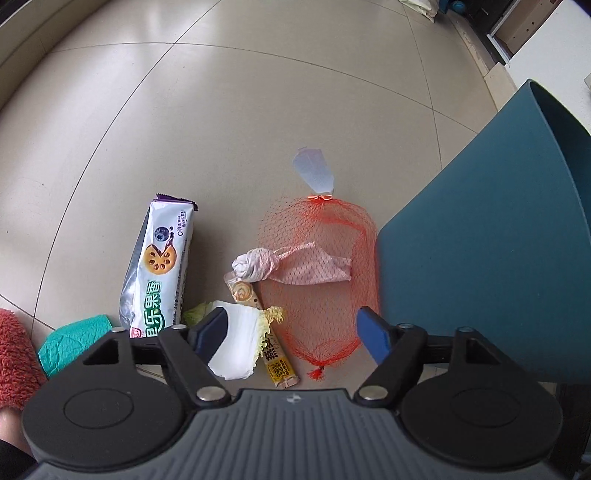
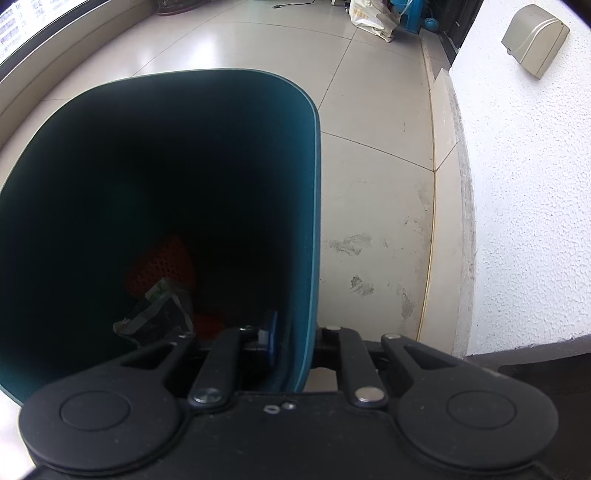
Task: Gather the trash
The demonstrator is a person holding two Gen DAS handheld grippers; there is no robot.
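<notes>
My left gripper [image 1: 293, 326] hangs open over litter on the tiled floor, with nothing between its blue pads [image 1: 214, 328]. Below it lie a white cabbage leaf [image 1: 240, 343], a yellow sachet [image 1: 275, 354], a twisted pink tissue [image 1: 295, 264] and a red net bag [image 1: 325, 295] with a clear tag [image 1: 314, 171]. A biscuit packet [image 1: 162, 273] and a teal crumpled wad [image 1: 70, 343] lie to the left. The teal bin [image 1: 498, 240] stands at the right. My right gripper [image 2: 299, 343] is shut on the bin's wall [image 2: 314, 184]. Red netting [image 2: 162, 266] and a crumpled wrapper [image 2: 155, 314] lie inside the bin.
A fuzzy red slipper [image 1: 14, 362] is at the lower left edge of the left wrist view. A rough white wall [image 2: 535, 184] with a grey box [image 2: 535, 37] runs right of the bin. Bags [image 2: 373, 18] sit at the far end of the floor.
</notes>
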